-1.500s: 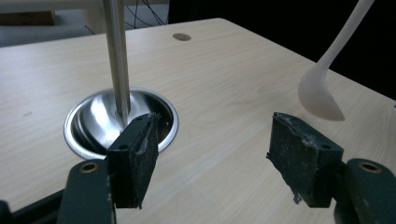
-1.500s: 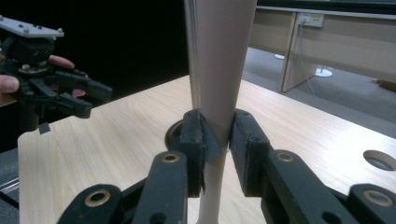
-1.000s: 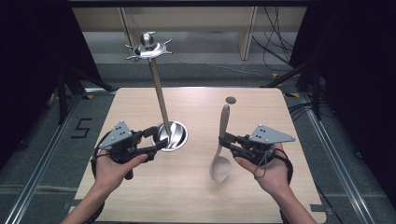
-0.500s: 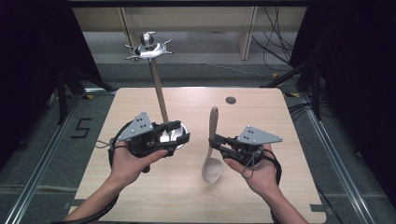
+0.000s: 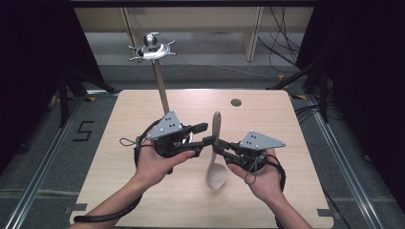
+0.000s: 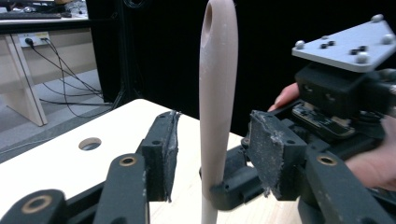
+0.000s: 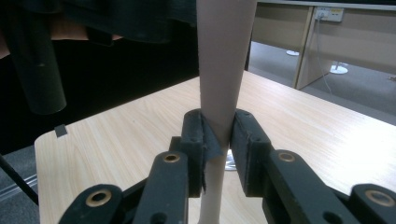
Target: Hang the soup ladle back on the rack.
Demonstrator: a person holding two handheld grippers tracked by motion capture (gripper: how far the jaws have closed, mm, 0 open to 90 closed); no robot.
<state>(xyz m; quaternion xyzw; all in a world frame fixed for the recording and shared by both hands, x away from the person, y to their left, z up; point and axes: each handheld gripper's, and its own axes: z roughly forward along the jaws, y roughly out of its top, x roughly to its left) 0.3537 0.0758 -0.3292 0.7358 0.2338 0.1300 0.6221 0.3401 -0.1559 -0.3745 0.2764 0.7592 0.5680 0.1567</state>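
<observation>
A pale wooden spoon is pinched upright by the right tongs, its handle flanked, untouched, by the left tongs, which have just been closing.

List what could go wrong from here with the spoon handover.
1. The left gripper has just been closing around the spoon handle, but its pads do not yet press it; if the right gripper lets go early, the spoon may drop onto the table.
2. The two grippers sit close together on the handle, so their jaws might collide.
</observation>
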